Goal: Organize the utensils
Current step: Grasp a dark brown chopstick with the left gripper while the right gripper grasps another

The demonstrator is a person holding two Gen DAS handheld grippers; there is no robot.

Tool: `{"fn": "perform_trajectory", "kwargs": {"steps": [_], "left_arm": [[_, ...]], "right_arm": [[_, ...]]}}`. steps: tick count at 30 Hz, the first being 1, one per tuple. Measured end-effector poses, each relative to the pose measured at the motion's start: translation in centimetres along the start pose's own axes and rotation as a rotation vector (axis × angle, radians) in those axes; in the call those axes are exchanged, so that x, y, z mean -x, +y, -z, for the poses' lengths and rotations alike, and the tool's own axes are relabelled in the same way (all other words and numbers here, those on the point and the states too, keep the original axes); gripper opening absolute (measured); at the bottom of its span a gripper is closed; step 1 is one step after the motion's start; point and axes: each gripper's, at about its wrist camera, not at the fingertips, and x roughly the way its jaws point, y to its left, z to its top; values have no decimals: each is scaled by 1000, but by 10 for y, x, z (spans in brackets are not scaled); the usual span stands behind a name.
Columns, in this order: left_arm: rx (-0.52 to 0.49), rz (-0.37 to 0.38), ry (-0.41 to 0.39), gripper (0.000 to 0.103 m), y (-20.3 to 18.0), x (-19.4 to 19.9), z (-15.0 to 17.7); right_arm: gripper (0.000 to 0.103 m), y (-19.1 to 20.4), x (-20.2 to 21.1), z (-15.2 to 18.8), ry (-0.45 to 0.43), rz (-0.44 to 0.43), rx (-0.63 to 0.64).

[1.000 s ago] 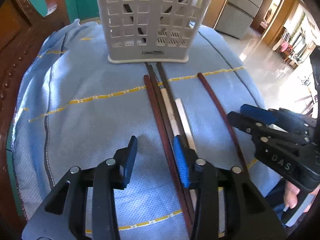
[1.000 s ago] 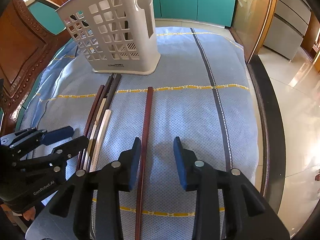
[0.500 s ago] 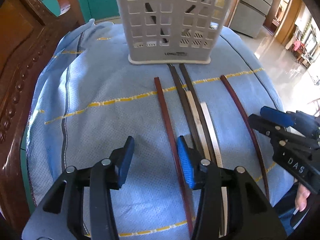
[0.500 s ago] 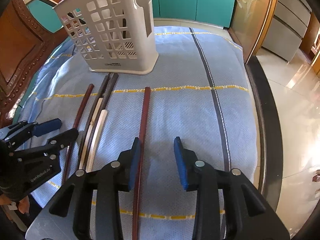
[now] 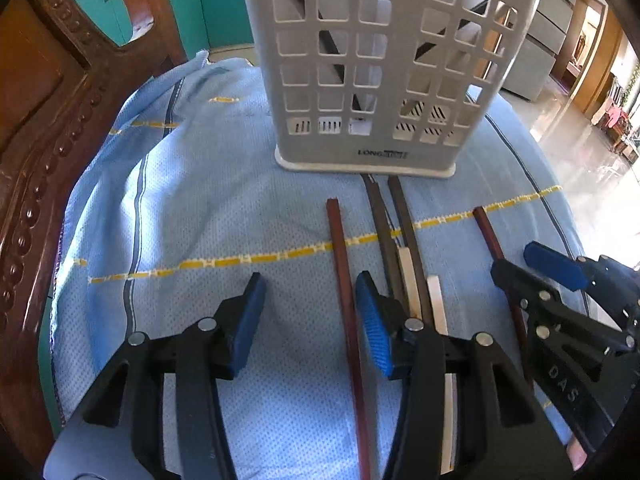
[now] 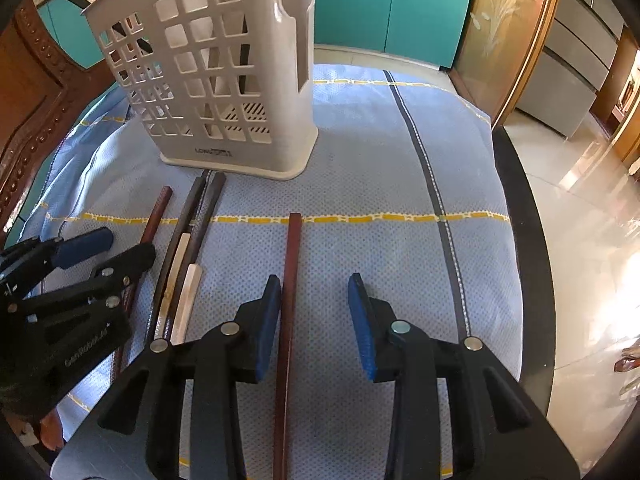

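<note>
**Hovering over loose chopsticks**

Opening its jaws, the left tool [image 5: 308, 320] straddles a reddish-brown chopstick [image 5: 344, 280] that lies just inside its right pad, ungripped. The right tool [image 6: 314, 320], moderately open, has another reddish chopstick [image 6: 289, 280] beside its left pad, also untouched. Dark and pale chopsticks [image 6: 182, 264] lie between them on the blue cloth [image 6: 380, 160], before the white utensil basket [image 6: 224, 80].
</note>
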Motion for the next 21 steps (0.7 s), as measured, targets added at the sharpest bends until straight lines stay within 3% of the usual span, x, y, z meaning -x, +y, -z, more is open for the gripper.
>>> {"fn": "perform_trajectory", "kwargs": {"steps": [9, 10, 11, 13, 15, 18, 21], "left_arm": [[-2, -10, 6, 52, -2, -8, -11], [-1, -4, 10, 48, -1, -7, -10], [0, 1, 11, 44, 0, -5, -7], [-8, 9, 10, 25, -2, -2, -6], [-11, 14, 10, 10, -3, -1, -3], [14, 26, 0, 8, 0, 2, -2], [31, 26, -40, 7, 4, 15, -2]], "right_arm": [[41, 3, -2, 0, -19, 7, 13], [38, 3, -2, 0, -19, 3, 19], [23, 3, -1, 0, -18, -8, 22], [9, 3, 0, 0, -6, -37, 22], [7, 2, 1, 0, -9, -50, 11], [6, 1, 5, -1, -35, -62, 1], [6, -3, 29, -4, -135, -69, -11]]}}
